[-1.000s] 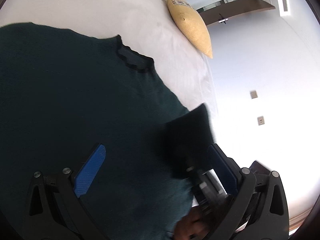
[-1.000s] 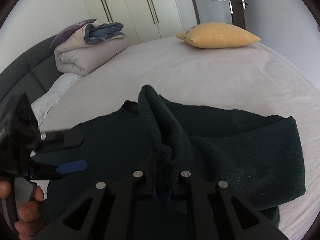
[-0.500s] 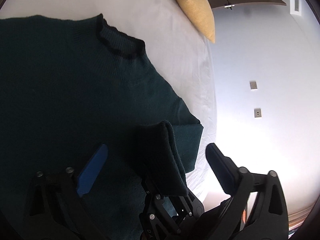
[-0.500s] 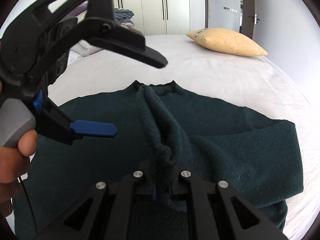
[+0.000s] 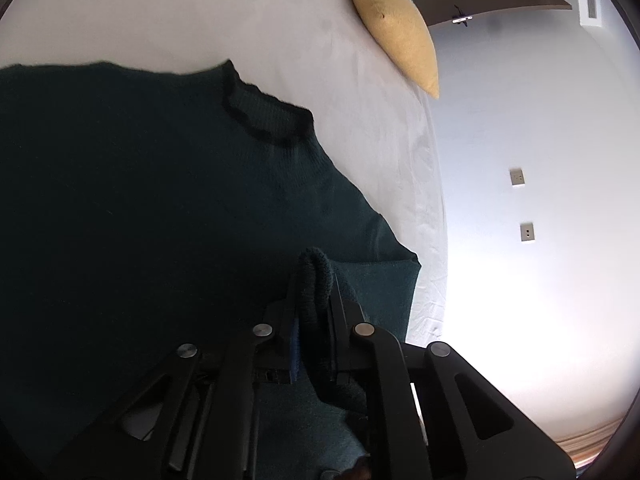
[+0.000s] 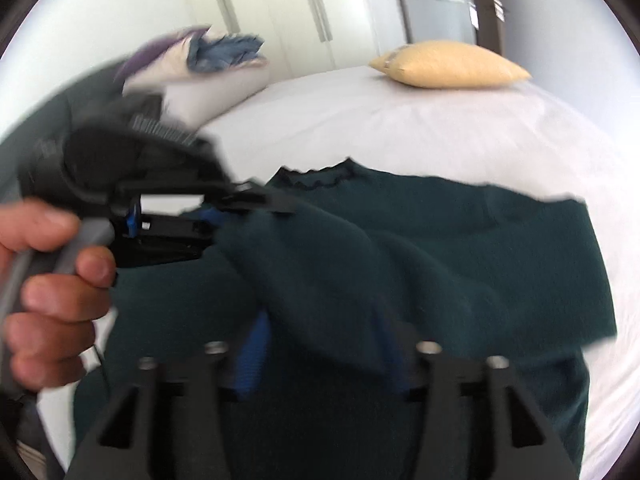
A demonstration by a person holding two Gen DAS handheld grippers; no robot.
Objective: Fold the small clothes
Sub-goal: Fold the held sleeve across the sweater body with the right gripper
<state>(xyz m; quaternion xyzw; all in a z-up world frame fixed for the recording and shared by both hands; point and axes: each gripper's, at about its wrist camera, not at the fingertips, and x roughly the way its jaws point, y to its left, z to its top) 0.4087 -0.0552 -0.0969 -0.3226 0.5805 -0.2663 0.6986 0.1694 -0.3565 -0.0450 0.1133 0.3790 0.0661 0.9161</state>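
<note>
Item: dark green sweater (image 5: 160, 208), spread on the white bed (image 5: 200, 20), collar (image 5: 264, 116) toward the yellow pillow (image 6: 448, 64).
Left gripper (image 5: 316, 276): pressed together, pinching a raised fold of sleeve.
Right gripper (image 6: 324, 340): spread, blue pads either side of the same fold; view blurred, contact uncertain.
Position: the fold stands between both grippers, above the sweater's body; the rest lies flat ahead of them.
Risk: thick knit may slip from the left pinch, dropping the sleeve askew.
Risk: an open right gripper may snag the fabric, dragging the body out of square.
</note>
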